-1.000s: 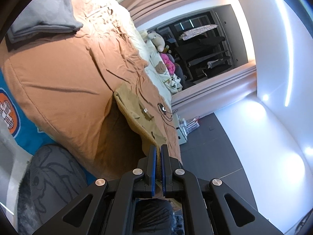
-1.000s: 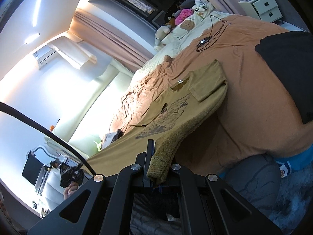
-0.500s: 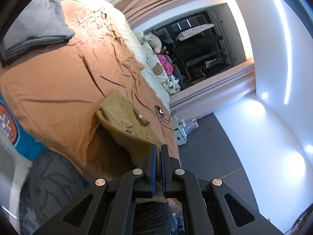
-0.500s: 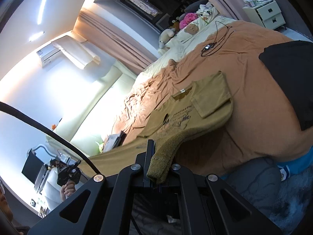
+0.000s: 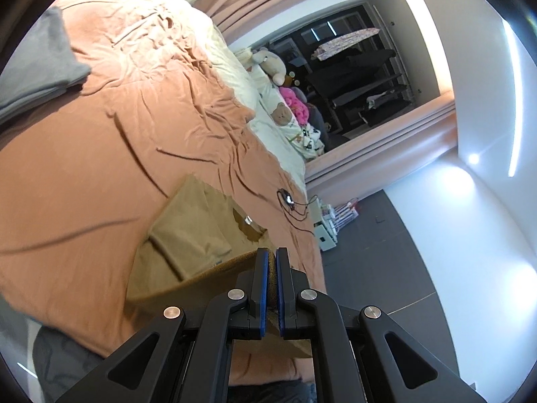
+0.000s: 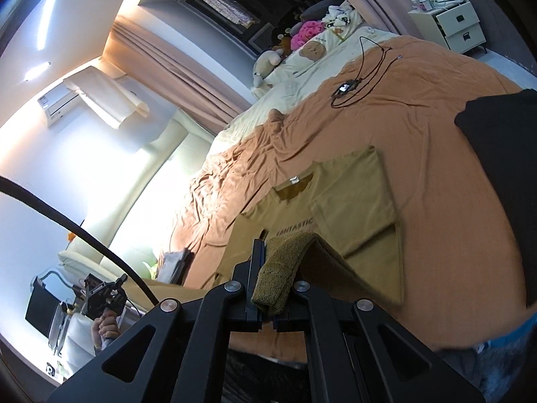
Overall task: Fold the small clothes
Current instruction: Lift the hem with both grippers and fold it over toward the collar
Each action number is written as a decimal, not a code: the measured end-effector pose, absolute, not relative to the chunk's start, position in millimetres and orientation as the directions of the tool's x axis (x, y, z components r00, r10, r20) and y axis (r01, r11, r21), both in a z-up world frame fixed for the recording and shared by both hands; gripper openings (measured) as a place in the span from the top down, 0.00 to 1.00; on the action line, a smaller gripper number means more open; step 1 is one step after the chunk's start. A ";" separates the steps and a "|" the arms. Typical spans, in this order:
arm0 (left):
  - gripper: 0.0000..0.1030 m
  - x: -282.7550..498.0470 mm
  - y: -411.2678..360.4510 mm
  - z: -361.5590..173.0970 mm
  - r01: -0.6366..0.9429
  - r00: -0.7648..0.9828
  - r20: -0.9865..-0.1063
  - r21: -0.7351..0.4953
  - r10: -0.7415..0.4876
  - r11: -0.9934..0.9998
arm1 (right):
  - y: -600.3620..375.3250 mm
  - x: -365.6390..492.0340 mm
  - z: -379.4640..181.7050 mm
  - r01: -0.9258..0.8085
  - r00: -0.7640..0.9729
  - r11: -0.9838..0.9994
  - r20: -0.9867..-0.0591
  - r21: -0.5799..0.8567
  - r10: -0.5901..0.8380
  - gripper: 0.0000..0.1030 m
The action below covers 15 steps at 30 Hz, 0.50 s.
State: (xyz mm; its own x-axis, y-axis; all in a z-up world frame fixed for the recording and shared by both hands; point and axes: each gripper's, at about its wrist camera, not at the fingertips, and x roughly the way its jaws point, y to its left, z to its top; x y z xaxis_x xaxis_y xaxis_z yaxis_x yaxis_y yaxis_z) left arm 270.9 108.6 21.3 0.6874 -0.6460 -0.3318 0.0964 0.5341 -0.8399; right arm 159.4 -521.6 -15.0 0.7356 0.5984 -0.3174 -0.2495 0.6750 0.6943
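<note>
A tan T-shirt (image 6: pixel 355 201) lies on a big bed with an orange-brown blanket (image 6: pixel 436 134). In the right wrist view the shirt sits in the middle of the frame. One sleeve is folded in over the chest. You can read the word "FANTASTIC" on the front. The bottom edge of the shirt is lifted off the bed.

The right gripper (image 6: pixel 268 255) comes up from the bottom middle of its frame. Its two fingers are squeezed together on a bunched bit of the shirt's bottom edge. The cloth drapes over one finger and hides it.

The left gripper (image 5: pixel 272 258) is at the bottom middle of the left wrist view. Its blue pads (image 5: pixel 263 278) are close together, and a thin bit of tan cloth is pinched between them. Here the T-shirt (image 5: pixel 188 228) lies left of the middle, just above the fingers.

A folded grey cloth (image 5: pixel 37 67) sits at the upper left of the left view. A black cloth (image 6: pixel 503 174) lies at the right edge of the right view. A small black gadget with a cord (image 6: pixel 349 89) rests on the blanket above the shirt. Stuffed toys (image 6: pixel 268 62) and a pink thing (image 6: pixel 307 32) sit near the top of that view.
</note>
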 end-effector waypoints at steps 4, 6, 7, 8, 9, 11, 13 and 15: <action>0.96 306.3 102.6 19.2 0.070 0.684 -0.359 -0.834 -0.634 0.548 | -516.7 191.1 -11.1 -0.237 0.732 0.684 -0.336 0.691 0.593 1.00; 0.96 319.4 99.7 16.9 0.061 0.682 -0.368 -0.833 -0.632 0.550 | -514.2 205.2 -9.5 -0.228 0.731 0.688 -0.346 0.689 0.588 1.00; 0.96 328.4 97.6 15.2 0.054 0.679 -0.376 -0.830 -0.630 0.554 | -513.5 211.7 -9.6 -0.223 0.730 0.687 -0.349 0.691 0.588 1.00; 0.96 335.4 96.1 13.2 0.047 0.677 -0.384 -0.829 -0.628 0.558 | -511.1 220.5 -9.8 -0.217 0.728 0.690 -0.356 0.691 0.585 1.00; 0.96 342.8 94.7 10.8 0.041 0.674 -0.392 -0.827 -0.627 0.561 | -509.3 226.0 -10.2 -0.211 0.727 0.693 -0.363 0.689 0.583 1.00; 0.96 357.5 91.8 6.6 0.025 0.668 -0.410 -0.822 -0.621 0.569 | -505.8 237.4 -11.8 -0.203 0.719 0.696 -0.377 0.689 0.583 1.00; 0.96 373.2 89.1 0.6 0.006 0.661 -0.432 -0.815 -0.614 0.579 | -504.5 247.9 -10.9 -0.195 0.714 0.699 -0.389 0.688 0.583 1.00; 0.96 387.7 86.8 -5.7 -0.013 0.653 -0.453 -0.808 -0.607 0.589 | -501.5 261.7 -11.3 -0.185 0.709 0.702 -0.402 0.687 0.580 1.00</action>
